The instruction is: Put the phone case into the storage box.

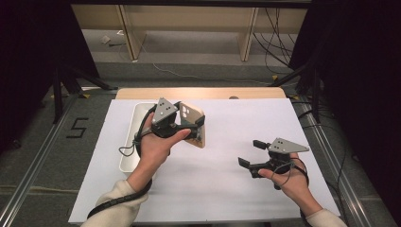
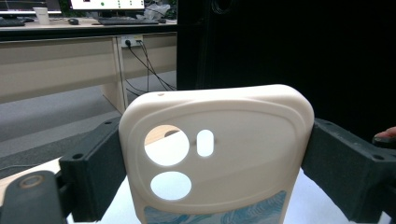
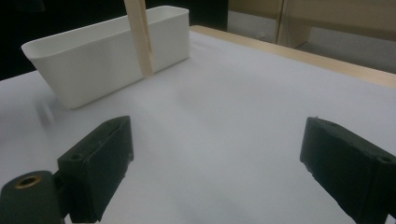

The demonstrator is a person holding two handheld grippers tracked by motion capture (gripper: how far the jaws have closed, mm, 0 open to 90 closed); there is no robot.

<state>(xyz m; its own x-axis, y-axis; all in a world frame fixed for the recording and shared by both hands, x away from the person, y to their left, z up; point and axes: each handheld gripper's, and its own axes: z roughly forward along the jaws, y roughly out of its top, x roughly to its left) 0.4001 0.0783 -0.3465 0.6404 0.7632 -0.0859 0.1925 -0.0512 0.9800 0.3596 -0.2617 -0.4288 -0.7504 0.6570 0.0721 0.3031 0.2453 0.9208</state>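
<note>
case (image 1: 194, 124) in L tongs (image 1: 189, 126) | tray (image 1: 133, 142) left | R tongs (image 1: 249, 153) right

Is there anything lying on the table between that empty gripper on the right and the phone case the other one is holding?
Nothing visible: bare white table lies between the right gripper and the phone case, clamped in the left gripper.

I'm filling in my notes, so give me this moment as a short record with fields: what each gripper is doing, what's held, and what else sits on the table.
left gripper: shut on the phone case, gripping it by its two long edges
phone case: cream, held upright above the table, camera cutouts showing
right gripper: open, nothing between the jaws, low over the white table cover
bin: white, long, at the left part of the table
</note>
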